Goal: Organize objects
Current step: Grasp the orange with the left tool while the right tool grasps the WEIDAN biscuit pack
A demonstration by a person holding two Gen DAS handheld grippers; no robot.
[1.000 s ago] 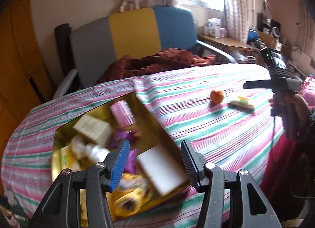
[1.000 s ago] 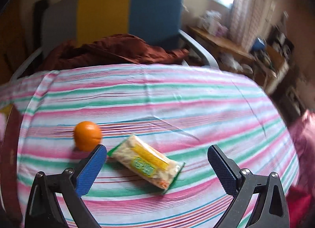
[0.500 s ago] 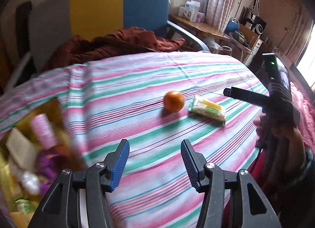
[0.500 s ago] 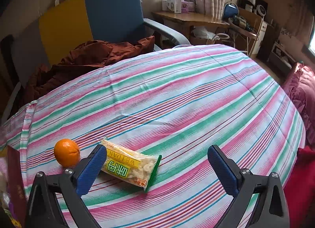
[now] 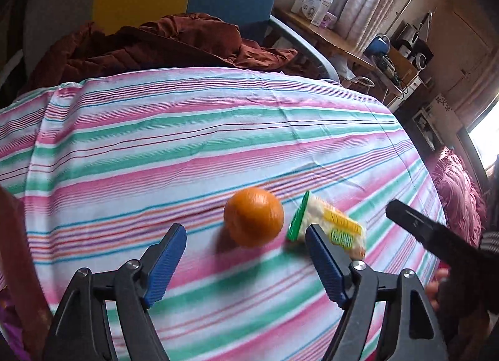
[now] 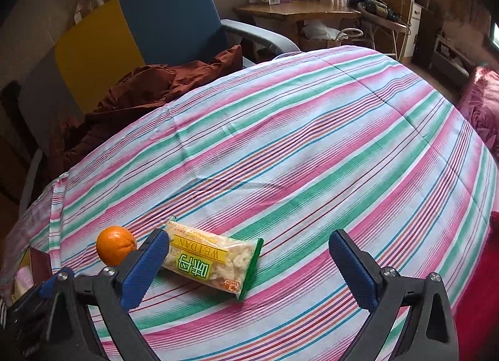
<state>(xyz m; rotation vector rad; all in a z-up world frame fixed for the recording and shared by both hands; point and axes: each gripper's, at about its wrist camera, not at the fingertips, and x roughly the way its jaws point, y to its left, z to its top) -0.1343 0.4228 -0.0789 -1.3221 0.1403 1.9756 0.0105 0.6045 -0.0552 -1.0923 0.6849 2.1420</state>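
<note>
An orange lies on the striped tablecloth, with a yellow and green snack packet just right of it. My left gripper is open and empty, with the orange just ahead between its fingertips. My right gripper is open and empty, hovering over the snack packet; the orange lies left of its left finger. The right gripper's body shows at the right edge of the left wrist view.
The corner of the box with items shows at the far left. A chair with a brown garment stands behind the table. A wooden desk with clutter is at the back right, a pink cushion at the right.
My left gripper has swung right from the gold box to the orange and come close to it. My right gripper has drawn back a little and turned; the packet now lies between its fingers.
</note>
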